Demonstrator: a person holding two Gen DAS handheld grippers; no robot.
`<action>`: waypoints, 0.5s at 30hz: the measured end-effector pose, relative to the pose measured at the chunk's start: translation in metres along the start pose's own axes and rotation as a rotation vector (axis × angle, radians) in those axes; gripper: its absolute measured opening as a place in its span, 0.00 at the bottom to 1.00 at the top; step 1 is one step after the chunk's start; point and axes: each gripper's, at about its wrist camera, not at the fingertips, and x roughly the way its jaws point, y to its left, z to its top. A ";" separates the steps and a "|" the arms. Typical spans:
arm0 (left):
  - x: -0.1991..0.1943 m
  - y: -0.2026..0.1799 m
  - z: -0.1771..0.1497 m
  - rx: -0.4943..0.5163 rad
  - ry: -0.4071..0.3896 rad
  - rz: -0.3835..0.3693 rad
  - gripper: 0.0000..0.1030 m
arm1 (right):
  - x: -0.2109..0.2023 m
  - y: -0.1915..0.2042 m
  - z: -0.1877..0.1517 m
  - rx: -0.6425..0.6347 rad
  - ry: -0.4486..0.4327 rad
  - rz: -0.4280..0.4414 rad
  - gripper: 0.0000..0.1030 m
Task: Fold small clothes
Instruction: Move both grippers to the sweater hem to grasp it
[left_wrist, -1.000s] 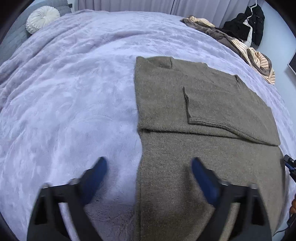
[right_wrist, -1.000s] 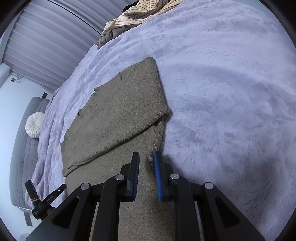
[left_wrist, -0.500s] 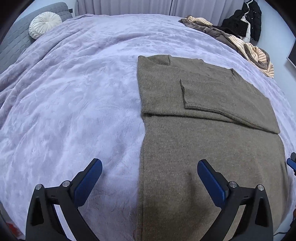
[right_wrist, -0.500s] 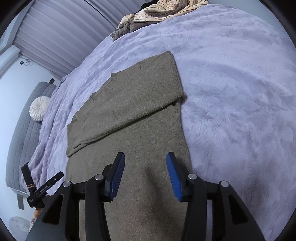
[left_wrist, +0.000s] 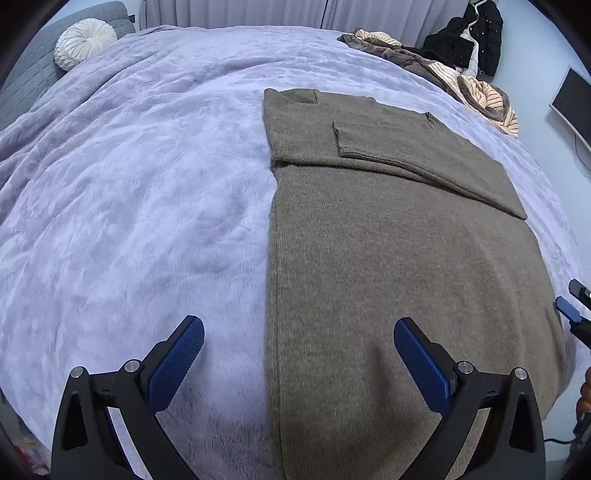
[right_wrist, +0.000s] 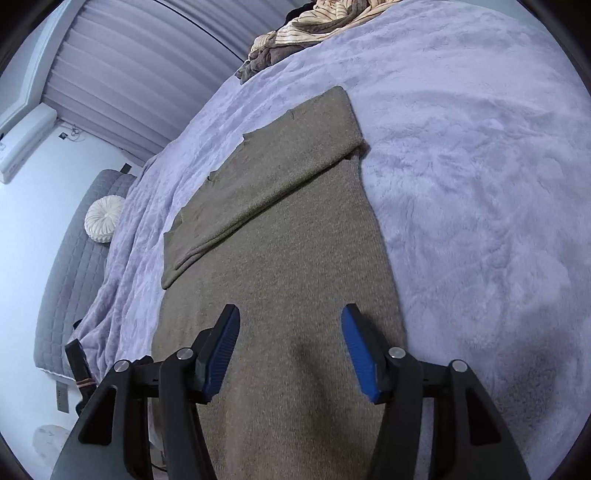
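An olive-brown knit sweater (left_wrist: 388, 251) lies flat on the lilac fleece blanket (left_wrist: 129, 206), its sleeves folded across the chest at the far end. My left gripper (left_wrist: 297, 328) hovers open above the sweater's near left edge, one pad over the blanket and one over the knit, holding nothing. In the right wrist view the same sweater (right_wrist: 280, 266) runs away from me. My right gripper (right_wrist: 290, 315) hangs over its near part with jaws opening and nothing between them. Its blue pad (left_wrist: 567, 308) shows at the left view's right edge.
A pile of striped and brown clothes (left_wrist: 443, 77) lies at the bed's far right corner, with dark jackets (left_wrist: 469, 37) hanging behind. A round white cushion (left_wrist: 83, 42) rests by the grey headboard (right_wrist: 70, 280). A screen (left_wrist: 574, 103) is on the right wall.
Both grippers have drawn back toward the sweater's near end, so more of its body shows. The right gripper's jaws went from nearly shut to wide apart. The left stayed open.
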 end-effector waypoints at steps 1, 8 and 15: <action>-0.004 0.003 -0.006 -0.013 -0.010 -0.022 1.00 | -0.002 -0.002 -0.004 0.009 -0.003 0.019 0.61; -0.010 0.017 -0.041 -0.042 0.021 -0.112 1.00 | -0.017 -0.018 -0.031 0.043 -0.006 0.090 0.66; -0.018 0.028 -0.063 -0.060 0.046 -0.204 1.00 | -0.038 -0.029 -0.047 0.028 -0.011 0.089 0.66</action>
